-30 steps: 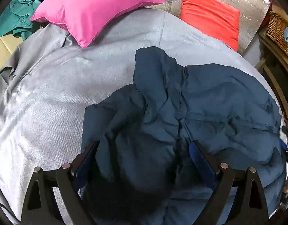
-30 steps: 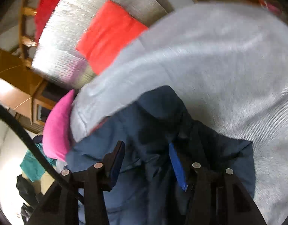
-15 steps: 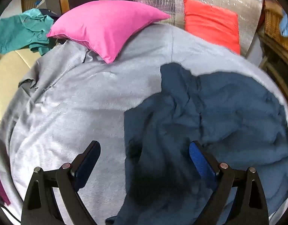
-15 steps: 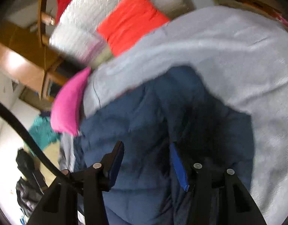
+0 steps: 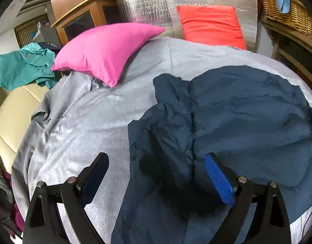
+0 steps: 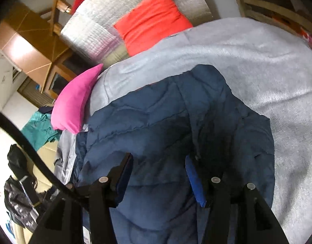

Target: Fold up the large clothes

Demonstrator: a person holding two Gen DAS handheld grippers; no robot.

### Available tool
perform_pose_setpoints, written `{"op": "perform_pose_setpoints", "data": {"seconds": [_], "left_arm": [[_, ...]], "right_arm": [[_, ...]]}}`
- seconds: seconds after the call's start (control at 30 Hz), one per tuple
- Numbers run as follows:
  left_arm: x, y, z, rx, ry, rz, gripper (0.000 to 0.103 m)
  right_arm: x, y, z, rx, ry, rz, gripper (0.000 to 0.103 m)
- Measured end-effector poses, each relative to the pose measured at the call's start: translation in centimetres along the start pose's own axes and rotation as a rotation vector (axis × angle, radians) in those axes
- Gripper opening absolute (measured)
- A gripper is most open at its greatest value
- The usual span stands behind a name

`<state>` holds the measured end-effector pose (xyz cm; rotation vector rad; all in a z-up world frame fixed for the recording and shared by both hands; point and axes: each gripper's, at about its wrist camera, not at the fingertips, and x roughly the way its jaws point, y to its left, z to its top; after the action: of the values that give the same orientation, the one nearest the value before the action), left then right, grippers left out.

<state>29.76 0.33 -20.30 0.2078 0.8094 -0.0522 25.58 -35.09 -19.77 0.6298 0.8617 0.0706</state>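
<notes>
1. Between the spread fingers of the left tongs (image 5: 156,174) nothing is pinched; they hang above the near left part of the navy quilted jacket (image 5: 227,122), one finger over the grey bedspread (image 5: 84,126), the blue-padded one over the jacket's centre seam.
2. The right tongs (image 6: 159,170) are parted too, and their jaws have just been opening. Jacket fabric lies below and behind the gap, but the pads do not press on it, so I judge it released.
3. The jacket lies on the bedspread, towards the right side in the left wrist view. It is spread fairly flat, with a seam or zip line running down its middle. A bunched flap sits at its upper left, and the surface is puffy and creased.
4. Progress, as a judgement: the garment looks laid out or perhaps folded once, but no compact bundle shows yet. Whether the sleeves are tucked in I cannot tell. Smoothing and at least one more fold seem to remain.
5. Further out, a pink pillow (image 5: 107,50) rests on the far left of the bedspread and an orange-red cushion (image 5: 211,24) leans on a silvery quilted panel (image 5: 152,2) behind the bed.
6. A teal garment (image 5: 25,65) lies off to the left on a cream surface, apart from the jacket; it may be waiting its turn.
</notes>
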Motion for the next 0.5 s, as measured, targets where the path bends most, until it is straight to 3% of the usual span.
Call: {"op": "perform_pose_setpoints", "data": {"seconds": [0.5], "left_arm": [[-2.3,-0.6,-1.0,-0.024,-0.034,-0.021,0.095]], "right_arm": [[-2.8,0.0,-2.7,-0.006,0.021,0.055,0.063]]}}
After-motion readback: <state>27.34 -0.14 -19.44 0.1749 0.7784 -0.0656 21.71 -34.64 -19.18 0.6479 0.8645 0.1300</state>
